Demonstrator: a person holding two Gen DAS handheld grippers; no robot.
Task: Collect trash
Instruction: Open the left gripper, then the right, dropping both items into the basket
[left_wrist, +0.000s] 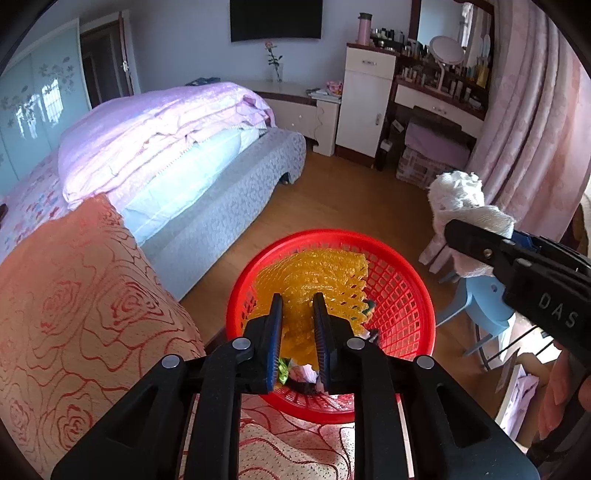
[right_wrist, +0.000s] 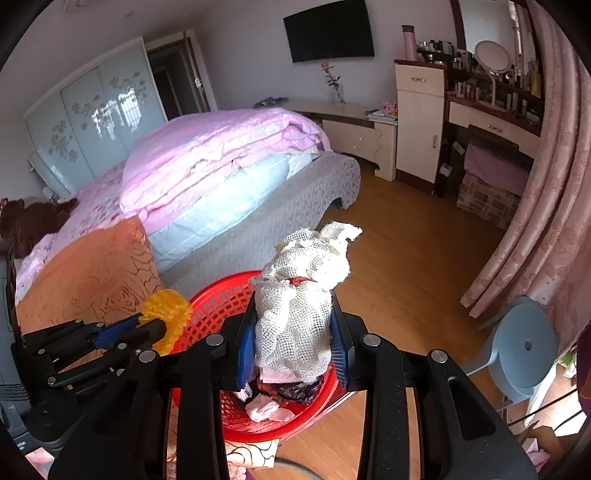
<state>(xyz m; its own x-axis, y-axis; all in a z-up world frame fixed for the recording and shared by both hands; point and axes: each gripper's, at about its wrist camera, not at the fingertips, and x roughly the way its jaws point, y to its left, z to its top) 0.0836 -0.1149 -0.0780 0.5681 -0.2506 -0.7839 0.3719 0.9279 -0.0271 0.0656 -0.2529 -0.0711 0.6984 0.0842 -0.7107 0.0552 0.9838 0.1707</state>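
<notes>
Red basket on floor by bed, trash inside. Left gripper pinching soft yellow net above it. Right gripper squeezing light, squashy white net at middle, over basket.

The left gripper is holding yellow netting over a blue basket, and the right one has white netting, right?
Almost. The basket is red, not blue, as the left wrist view shows. The left gripper does hold yellow foam netting over it, and the right gripper grips white foam netting.
</notes>
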